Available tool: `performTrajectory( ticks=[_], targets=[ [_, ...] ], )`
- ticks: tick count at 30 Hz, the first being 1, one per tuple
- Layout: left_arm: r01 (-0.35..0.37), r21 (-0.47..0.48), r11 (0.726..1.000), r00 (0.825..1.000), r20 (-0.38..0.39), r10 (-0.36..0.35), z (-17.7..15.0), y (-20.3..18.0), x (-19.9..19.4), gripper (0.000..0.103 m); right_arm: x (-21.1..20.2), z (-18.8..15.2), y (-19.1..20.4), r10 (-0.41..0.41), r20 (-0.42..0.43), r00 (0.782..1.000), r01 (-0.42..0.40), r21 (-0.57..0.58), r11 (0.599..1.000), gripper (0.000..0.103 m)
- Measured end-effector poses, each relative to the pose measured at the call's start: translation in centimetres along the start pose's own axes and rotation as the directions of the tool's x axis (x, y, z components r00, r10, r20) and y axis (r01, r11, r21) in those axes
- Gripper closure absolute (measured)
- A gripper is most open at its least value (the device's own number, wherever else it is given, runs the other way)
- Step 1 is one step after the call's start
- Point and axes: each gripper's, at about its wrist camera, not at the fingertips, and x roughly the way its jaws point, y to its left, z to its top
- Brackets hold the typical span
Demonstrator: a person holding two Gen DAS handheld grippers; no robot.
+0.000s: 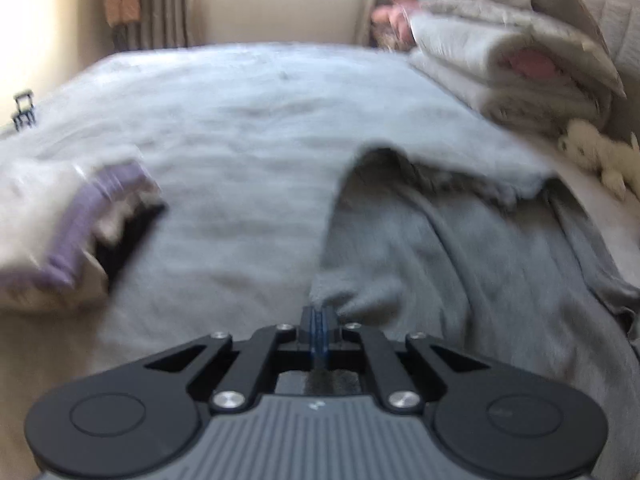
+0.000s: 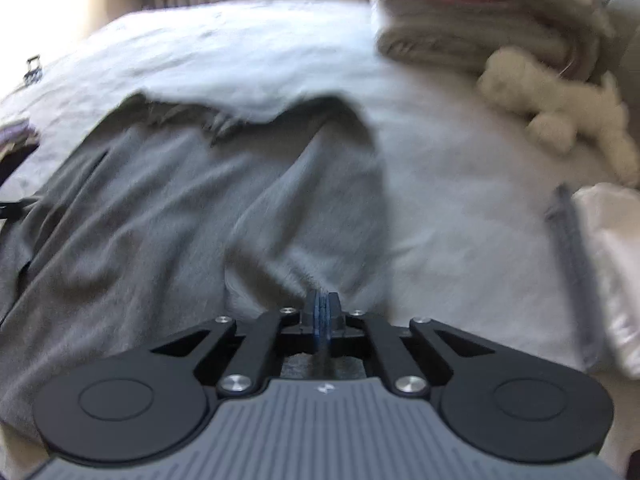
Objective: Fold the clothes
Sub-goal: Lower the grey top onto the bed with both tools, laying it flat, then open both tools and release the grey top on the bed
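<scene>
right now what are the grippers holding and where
Both are shut on the gray garment: left gripper pinches its near edge, right gripper a bunched fold at the near edge.

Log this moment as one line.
left gripper: shut on grey garment | right gripper: shut on grey garment | bed: garment spread, unfolded

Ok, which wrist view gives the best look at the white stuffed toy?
The right wrist view: the white stuffed toy is large there, lying on the bed against the folded bedding, though blurred. The left wrist view shows it small, squeezed at the right edge.
</scene>
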Motion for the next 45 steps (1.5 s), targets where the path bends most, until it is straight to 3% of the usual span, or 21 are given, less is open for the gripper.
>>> performTrajectory(
  ticks=[4, 8, 11, 15, 18, 20, 23, 24, 26, 27, 30, 32, 34, 39, 45],
  targets=[
    [-0.098, 0.039, 0.994, 0.992, 0.086, 0.095, 4.0, 1.4, -0.6, 0.100, -2.0, 1.5, -1.5, -0.113, 0.094, 0.989, 0.115, -0.020, 0.993, 0.101],
    [-0.188, 0.074, 0.979, 0.977, 0.116, 0.178, 8.6, 2.3, 0.9, 0.100, -2.5, 4.0, -3.6, -0.223, 0.165, 0.961, 0.235, -0.058, 0.970, 0.101],
    [-0.244, 0.127, 0.961, 0.965, 0.131, 0.227, 11.5, 2.1, 2.7, 0.100, -2.1, 6.4, -5.4, -0.307, 0.212, 0.928, 0.329, -0.077, 0.941, 0.101],
    [-0.306, 0.220, 0.926, 0.951, 0.111, 0.288, 13.3, 1.4, 5.8, 0.099, -0.7, 9.7, -8.5, -0.441, 0.258, 0.860, 0.478, -0.102, 0.872, 0.101],
    [-0.331, 0.236, 0.914, 0.943, 0.059, 0.327, 12.4, 1.6, 7.9, 0.095, 2.0, 11.0, -10.8, -0.505, 0.222, 0.834, 0.537, -0.114, 0.836, 0.101],
    [-0.354, 0.231, 0.906, 0.934, 0.050, 0.353, 11.8, 2.0, 8.4, 0.094, 4.7, 10.3, -11.3, -0.530, 0.158, 0.833, 0.551, -0.163, 0.818, 0.101],
    [-0.354, 0.161, 0.921, 0.935, 0.077, 0.346, 11.9, 3.1, 6.3, 0.071, 7.2, 8.5, -11.5, -0.574, 0.100, 0.813, 0.581, -0.212, 0.786, 0.094],
    [-0.343, 0.132, 0.930, 0.938, 0.090, 0.334, 11.9, 3.4, 5.1, 0.065, 6.6, 8.0, -11.4, -0.572, 0.106, 0.813, 0.582, -0.179, 0.793, 0.089],
    [-0.291, 0.083, 0.953, 0.954, 0.105, 0.282, 11.5, 3.3, 2.4, 0.065, 4.4, 7.0, -11.0, -0.517, 0.116, 0.848, 0.527, -0.087, 0.845, 0.064],
    [-0.245, 0.059, 0.968, 0.966, 0.104, 0.238, 10.9, 3.2, 1.1, 0.064, 3.3, 6.4, -10.7, -0.487, 0.122, 0.865, 0.495, -0.044, 0.868, 0.060],
    [-0.043, -0.076, 0.996, 0.998, 0.045, 0.046, 7.6, 2.8, -2.1, 0.063, 0.5, 4.4, -9.0, -0.364, 0.101, 0.926, 0.363, 0.026, 0.931, 0.058],
    [0.080, -0.175, 0.981, 0.997, 0.000, -0.082, 4.5, 2.3, -3.6, 0.063, -0.6, 2.9, -7.9, -0.276, 0.067, 0.959, 0.272, 0.061, 0.960, 0.058],
    [0.134, -0.215, 0.967, 0.989, -0.034, -0.144, 1.1, 0.8, -4.8, 0.062, -1.8, 1.5, -6.8, -0.183, 0.037, 0.982, 0.179, 0.099, 0.979, 0.058],
    [0.190, -0.184, 0.964, 0.971, -0.109, -0.213, -4.9, -2.5, -5.4, 0.060, -3.0, -2.0, -4.7, -0.011, -0.033, 0.999, 0.018, 0.221, 0.975, 0.058],
    [0.153, -0.142, 0.978, 0.974, -0.147, -0.173, -7.7, -3.4, -4.5, 0.059, -2.7, -3.8, -1.7, 0.021, -0.080, 0.997, -0.006, 0.185, 0.983, 0.058]
  ],
)
